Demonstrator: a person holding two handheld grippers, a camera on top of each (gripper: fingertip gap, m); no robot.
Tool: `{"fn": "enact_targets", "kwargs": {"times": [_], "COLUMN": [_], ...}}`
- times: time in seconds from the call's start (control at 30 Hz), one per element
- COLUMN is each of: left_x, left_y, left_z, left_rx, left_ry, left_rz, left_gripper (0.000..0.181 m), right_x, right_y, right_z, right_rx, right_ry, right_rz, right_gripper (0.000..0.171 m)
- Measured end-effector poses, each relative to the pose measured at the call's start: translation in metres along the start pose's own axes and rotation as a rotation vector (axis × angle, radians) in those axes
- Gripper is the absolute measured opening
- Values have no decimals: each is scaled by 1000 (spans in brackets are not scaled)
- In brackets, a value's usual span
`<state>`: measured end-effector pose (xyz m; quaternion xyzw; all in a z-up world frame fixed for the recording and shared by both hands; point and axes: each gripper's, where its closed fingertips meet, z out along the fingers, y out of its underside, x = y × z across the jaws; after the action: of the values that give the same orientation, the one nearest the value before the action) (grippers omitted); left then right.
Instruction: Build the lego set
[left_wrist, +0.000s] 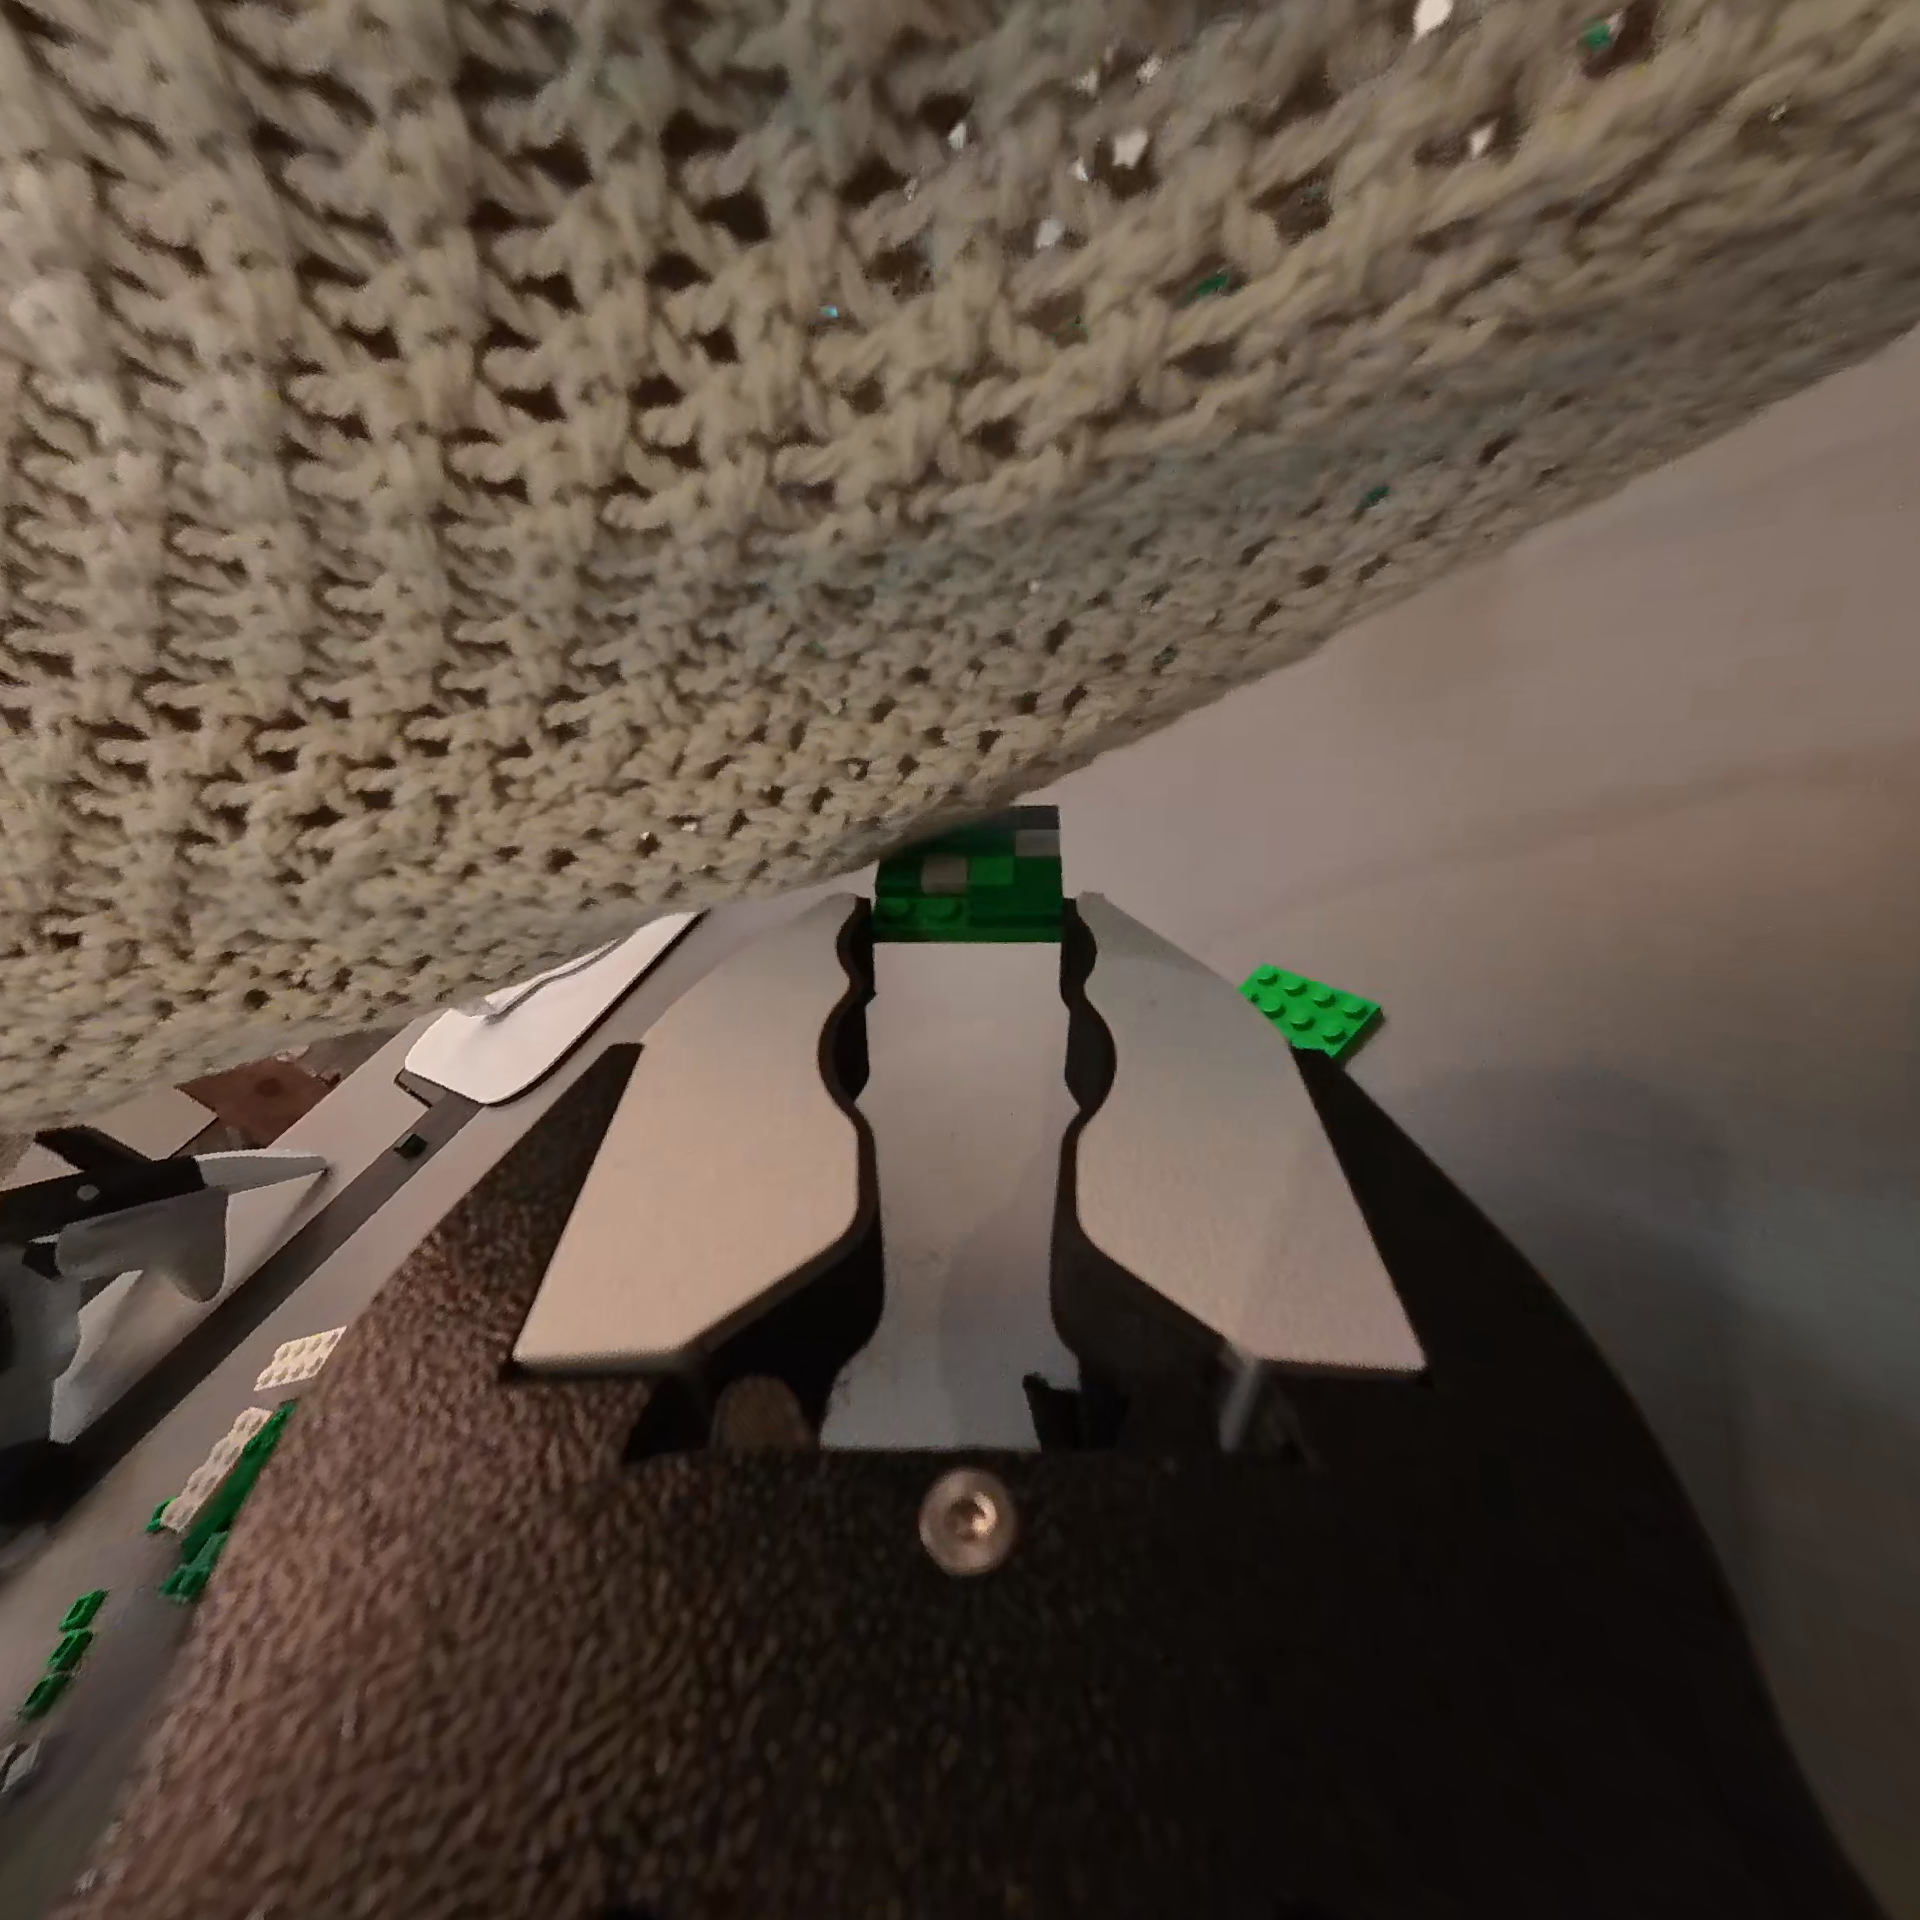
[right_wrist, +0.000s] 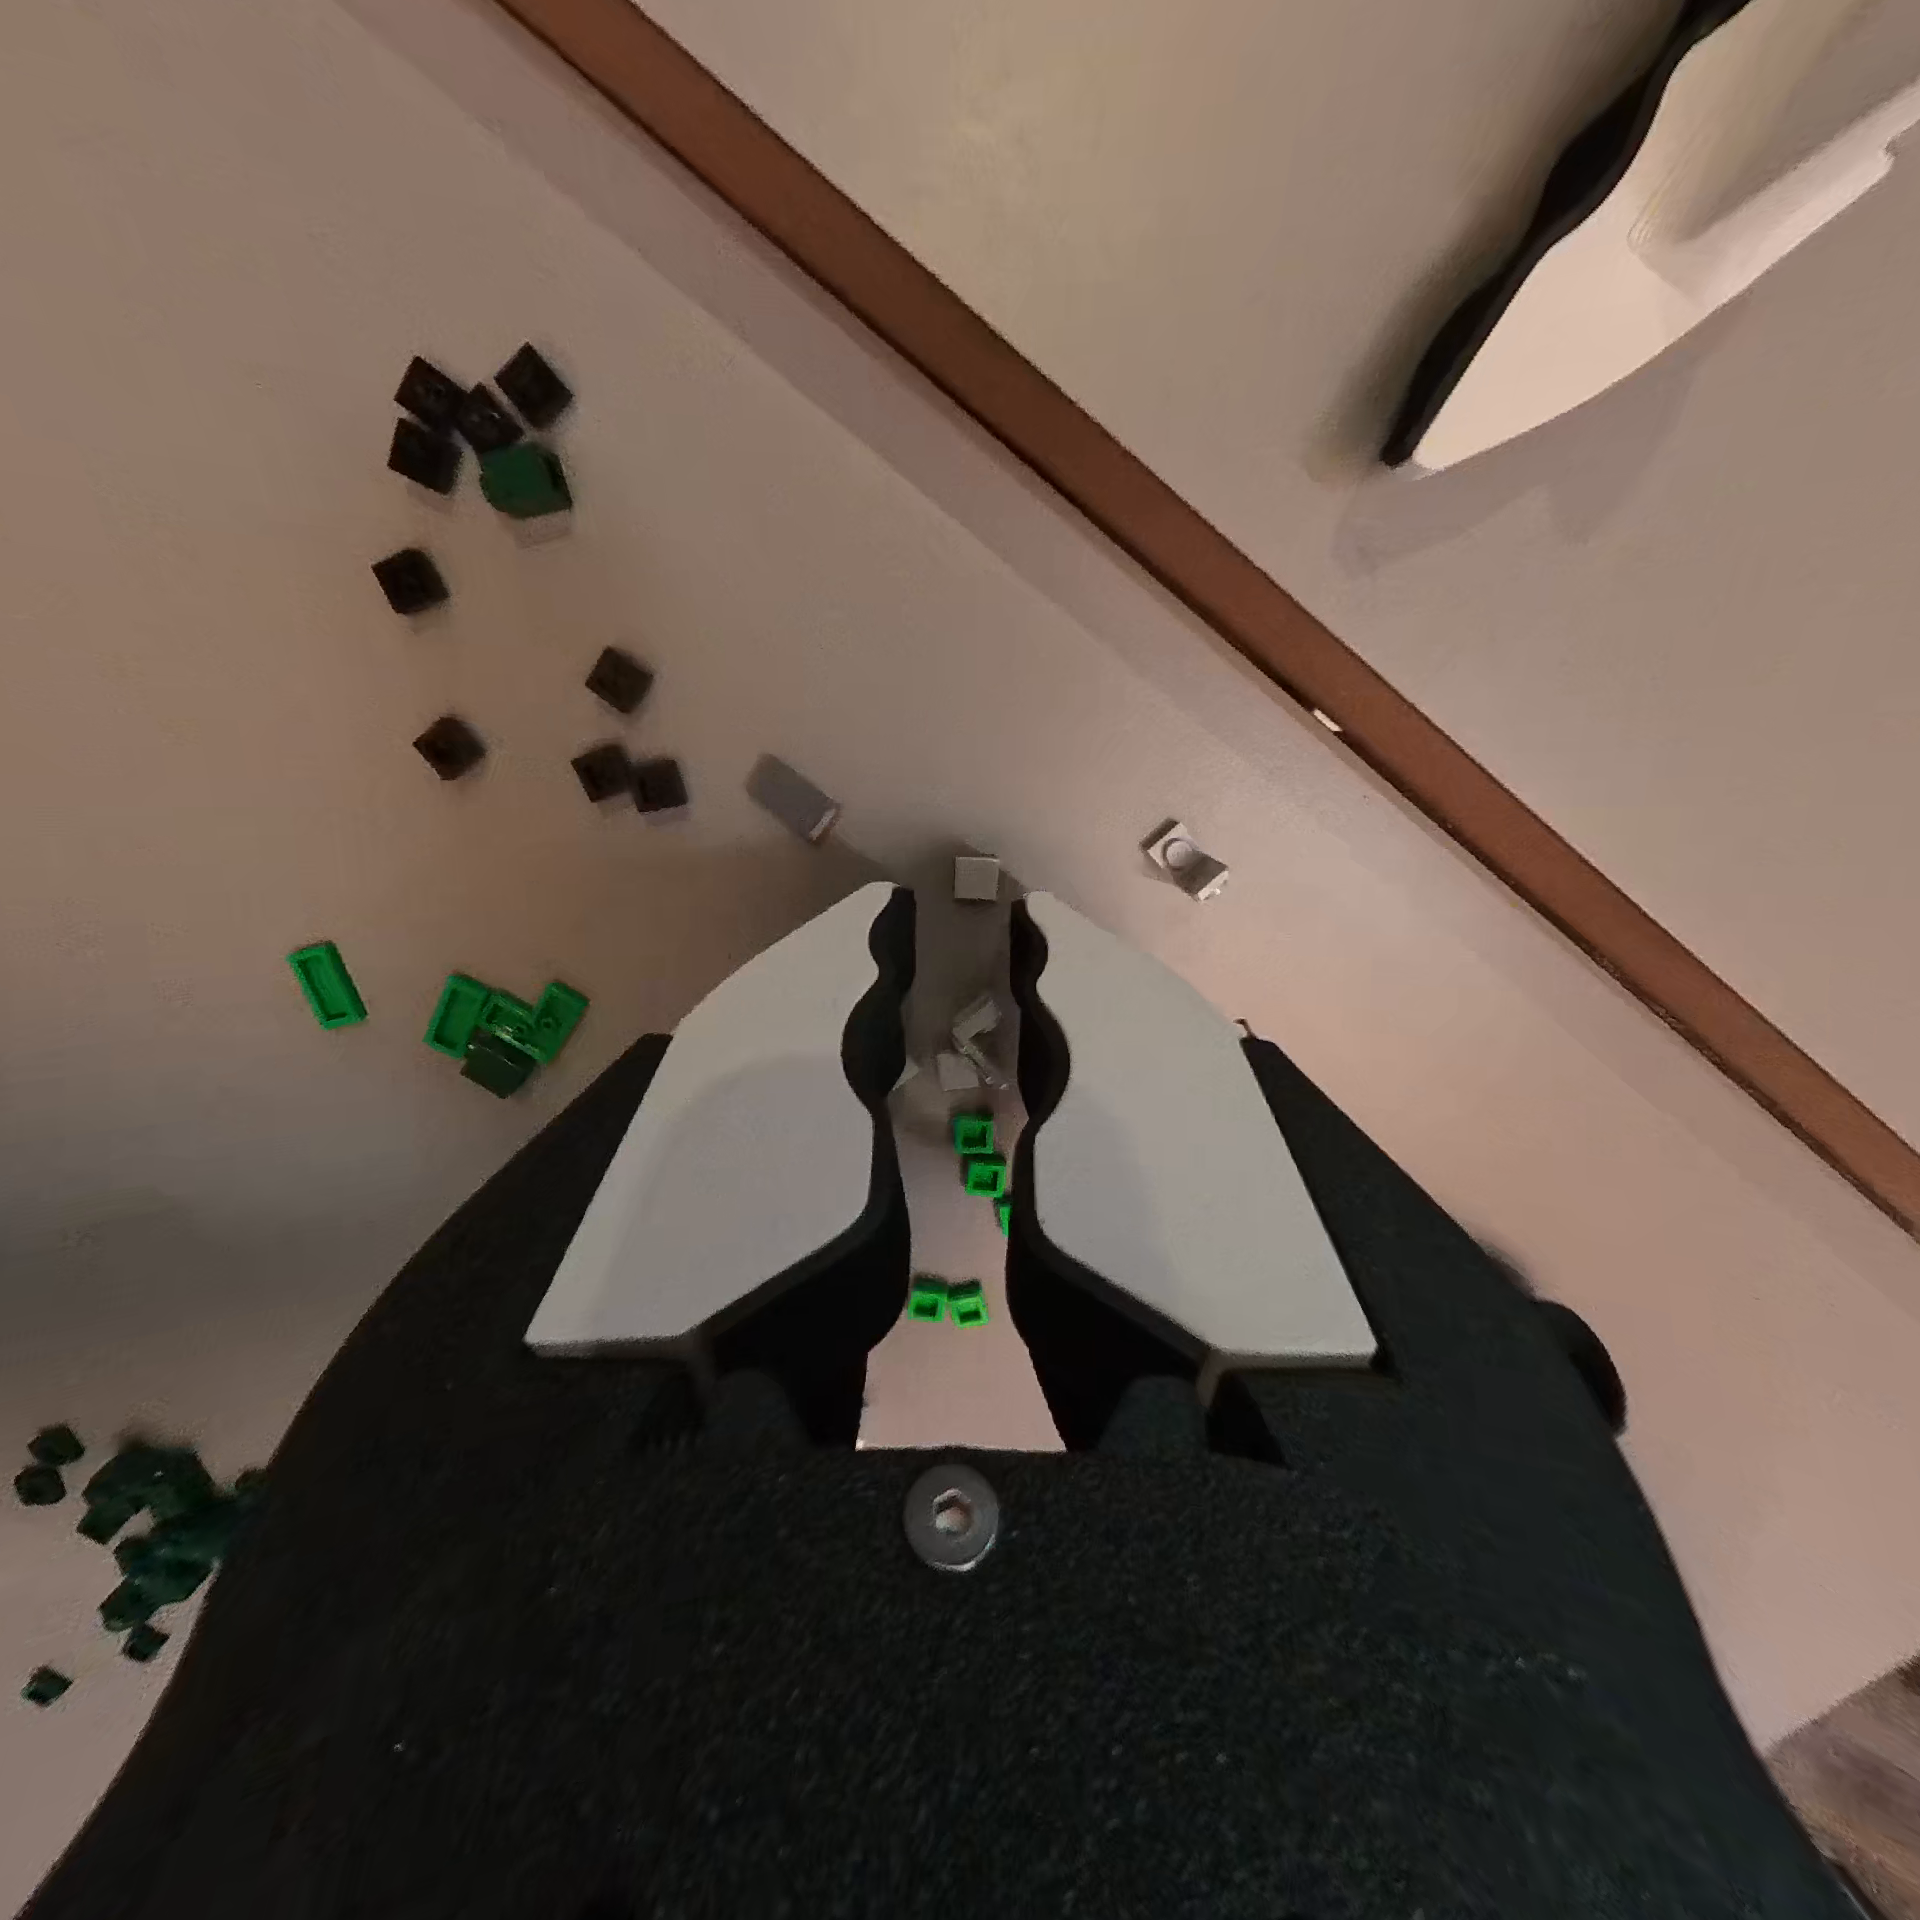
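The lego build (left_wrist: 966, 883), studded green and grey, sits gripped between the left gripper (left_wrist: 966, 920) tips, under a coarse knit sleeve (left_wrist: 623, 468) seen only in this view. A flat green plate (left_wrist: 1314, 1008) lies near. The right gripper (right_wrist: 961, 914), parted and empty, hovers over scattered black pieces (right_wrist: 478, 416), near the table's brown edge (right_wrist: 1195, 551).

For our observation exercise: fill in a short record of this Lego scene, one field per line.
Left claw: shut on a small green-and-grey Lego assembly
Right claw: open, above a small grey square Lego tile
Obstruction: cream knitted sleeve covers the upper left wrist view
Loose parts: bright green studded Lego plate; black square Lego pieces
Surface: pale tabletop
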<state>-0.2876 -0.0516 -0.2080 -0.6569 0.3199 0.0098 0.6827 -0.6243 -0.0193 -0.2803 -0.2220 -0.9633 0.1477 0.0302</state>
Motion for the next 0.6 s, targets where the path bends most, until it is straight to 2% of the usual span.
{"fn": "enact_targets", "kwargs": {"times": [0.47, 0.6], "left_x": [1, 1], "left_y": [0, 0], "left_z": [0, -1], "left_rx": [2, 4], "left_ry": [4, 8], "left_rz": [4, 4], "left_gripper": [35, 35], "right_x": [3, -10], "right_y": [-2, -1], "right_z": [9, -5], "right_rx": [7, 43], "right_ry": [-11, 43], "right_rz": [-10, -9], "right_gripper": [9, 9]}}
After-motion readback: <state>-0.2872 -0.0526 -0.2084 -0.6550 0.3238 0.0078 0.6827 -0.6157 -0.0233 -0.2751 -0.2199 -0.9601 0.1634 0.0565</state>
